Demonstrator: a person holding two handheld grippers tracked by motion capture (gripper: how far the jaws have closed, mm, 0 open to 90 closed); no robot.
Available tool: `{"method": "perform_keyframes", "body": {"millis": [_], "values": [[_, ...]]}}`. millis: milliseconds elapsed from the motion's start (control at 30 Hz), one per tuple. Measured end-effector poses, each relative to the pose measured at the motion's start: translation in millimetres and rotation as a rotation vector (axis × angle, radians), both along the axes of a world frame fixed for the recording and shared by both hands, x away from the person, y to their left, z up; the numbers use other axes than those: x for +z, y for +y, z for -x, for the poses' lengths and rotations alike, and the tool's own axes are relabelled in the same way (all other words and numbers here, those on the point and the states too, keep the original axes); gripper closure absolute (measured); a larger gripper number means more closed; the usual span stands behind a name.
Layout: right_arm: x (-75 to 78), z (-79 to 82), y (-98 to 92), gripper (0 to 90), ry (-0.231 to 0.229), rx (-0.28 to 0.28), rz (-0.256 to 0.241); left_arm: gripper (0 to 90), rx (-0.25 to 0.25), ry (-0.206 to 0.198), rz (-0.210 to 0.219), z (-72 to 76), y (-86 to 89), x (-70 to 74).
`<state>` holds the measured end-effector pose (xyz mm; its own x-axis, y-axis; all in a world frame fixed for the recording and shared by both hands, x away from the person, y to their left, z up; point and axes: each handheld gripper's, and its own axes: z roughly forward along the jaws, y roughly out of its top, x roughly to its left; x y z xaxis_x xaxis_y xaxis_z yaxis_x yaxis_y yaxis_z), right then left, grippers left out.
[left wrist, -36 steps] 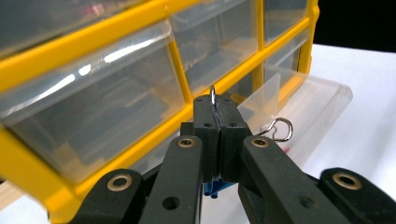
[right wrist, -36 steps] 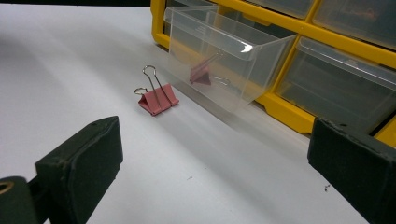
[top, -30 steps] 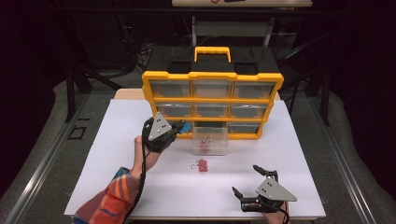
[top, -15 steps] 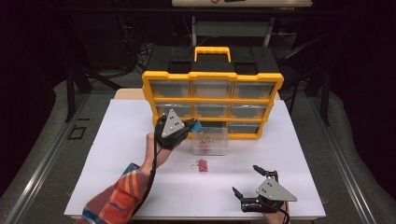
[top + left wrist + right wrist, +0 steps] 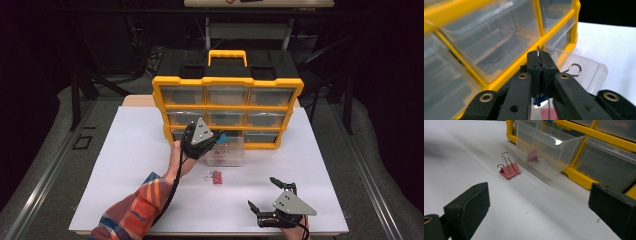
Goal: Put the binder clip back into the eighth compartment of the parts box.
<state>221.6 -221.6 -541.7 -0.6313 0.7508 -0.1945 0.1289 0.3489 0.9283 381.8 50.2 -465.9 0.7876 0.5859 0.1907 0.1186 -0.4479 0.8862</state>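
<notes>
my left gripper [image 5: 218,138] is clamped on a blue clip [image 5: 222,136]; in the left gripper view the jaws are pressed together with one wire handle [image 5: 538,50] sticking up between the tips, the other handle [image 5: 574,69] curling out to the side, and the blue body [image 5: 538,100] showing below the pads. clip sits right at the jaw tips, over the clear drawer [image 5: 226,152] that is pulled out of the yellow organizer [image 5: 227,82] and rests on the white table [image 5: 120,155]. gripper hangs just above the drawer's open top, close to the organizer front.

inside the drawer: one pink clip [image 5: 533,156], lying on the bottom.

a second pink clip [image 5: 216,177] lies on the table just in front of the drawer, apart from it, handles [image 5: 506,162] folded over its back.

my right gripper [image 5: 272,197] rests low near the table's front edge, well apart from drawer and clips, jaws spread wide, nothing between them. in the right gripper view the loose pink clip lies ahead, between the two pads but far off.
</notes>
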Motion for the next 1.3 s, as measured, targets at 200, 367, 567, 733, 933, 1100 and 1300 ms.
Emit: {"method": "perform_keyframes", "body": {"millis": [200, 367, 567, 733, 933, 1100, 1300], "values": [[1.0, 1.4, -2.0, 3.1, -0.007, -0.004, -0.006, 39.1, 0.004, 0.048, 0.019, 3.8, 9.0, -0.2], [0.0, 1.0, -0.7, 3.1, 0.002, 0.000, 0.000, 23.2, -0.009, 0.048, 0.007, 16.6, 22.2, 0.9], [0.6, 0.9, 0.0, 3.2, 0.001, 0.001, -0.001, 13.1, -0.012, 0.049, 0.008, 29.6, 36.8, 0.5], [-0.6, -0.4, 0.6, 3.2, 0.007, 0.002, 0.002, 7.8, -0.021, 0.097, 0.021, 38.8, 47.0, -2.9], [0.2, -0.1, 0.7, 3.2, 0.002, 0.001, 0.003, 2.7, -0.001, 0.106, -0.010, 49.0, 52.2, -15.5], [-0.9, -0.8, 0.5, 3.2, 0.010, 0.005, -0.002, 0.0, 0.010, 0.124, -0.031, 54.6, 54.5, -28.1], [0.1, -0.4, 1.3, 3.2, 0.012, 0.007, 0.006, 0.0, 0.002, 0.176, -0.011, 58.5, 55.9, -37.2]]}}
